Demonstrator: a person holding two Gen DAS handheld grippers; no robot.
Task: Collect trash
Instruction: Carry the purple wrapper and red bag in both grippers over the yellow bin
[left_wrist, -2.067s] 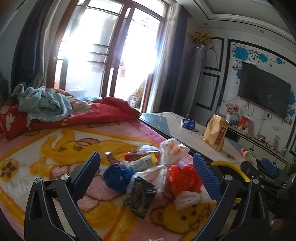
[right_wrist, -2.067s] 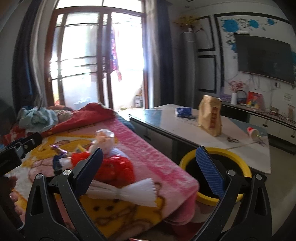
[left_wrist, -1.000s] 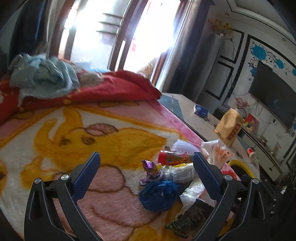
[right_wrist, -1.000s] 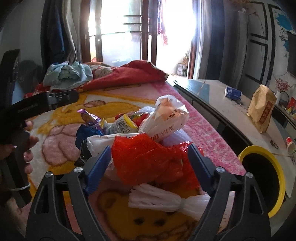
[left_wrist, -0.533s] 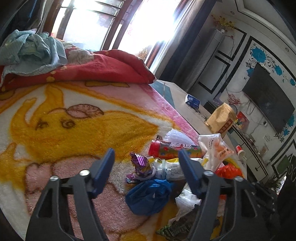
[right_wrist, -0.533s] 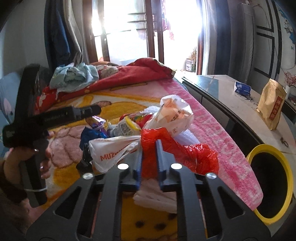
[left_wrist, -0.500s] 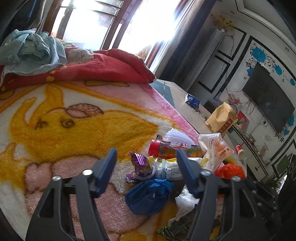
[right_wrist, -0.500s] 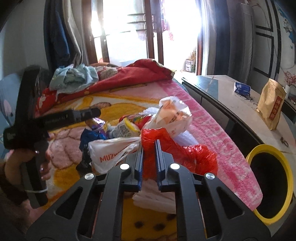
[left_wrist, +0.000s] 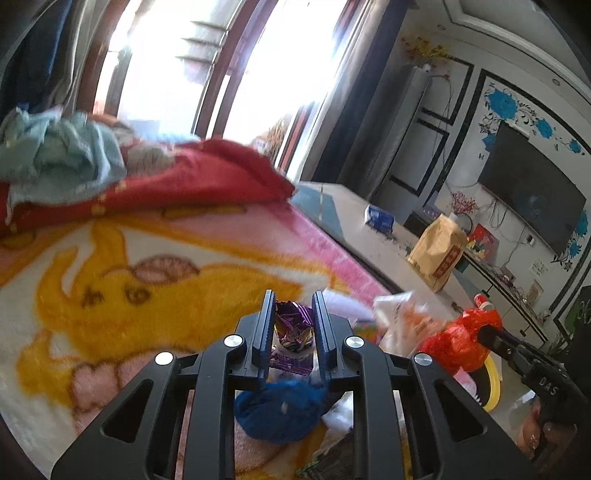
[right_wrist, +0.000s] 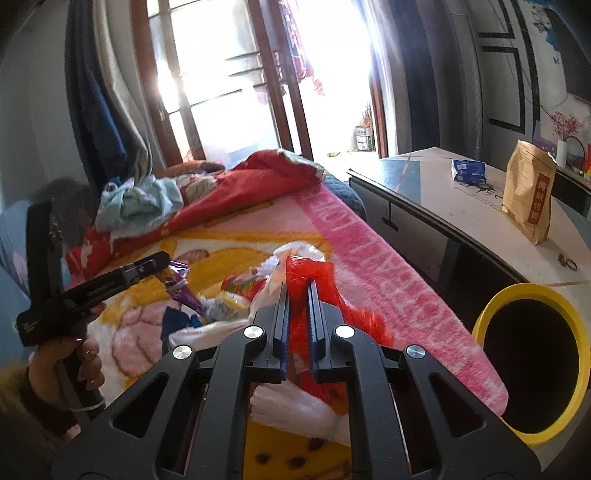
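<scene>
A pile of trash lies on the pink and yellow blanket (left_wrist: 147, 280). My left gripper (left_wrist: 293, 295) has a crinkled purple wrapper (left_wrist: 293, 325) between its pads, which press on it while the jaws are closing. The wrapper (right_wrist: 181, 284) hangs from the left gripper (right_wrist: 164, 258) just above the pile. My right gripper (right_wrist: 297, 284) is shut on a red plastic bag (right_wrist: 314, 273), raised off the bed. A blue bag (left_wrist: 277, 410) and a white printed bag (left_wrist: 402, 317) lie below. The yellow-rimmed bin (right_wrist: 524, 290) stands at the bed's right edge.
A low table to the right holds a brown paper bag (right_wrist: 528, 195) and a blue pack (right_wrist: 467, 170). A red quilt (right_wrist: 240, 184) with crumpled clothes lies at the far end of the bed. A person's hand (right_wrist: 85, 362) grips the left tool.
The left jaws have narrowed onto the purple wrapper and lifted it. The right jaws closed on the red bag and raised it, moving toward the bin side.
</scene>
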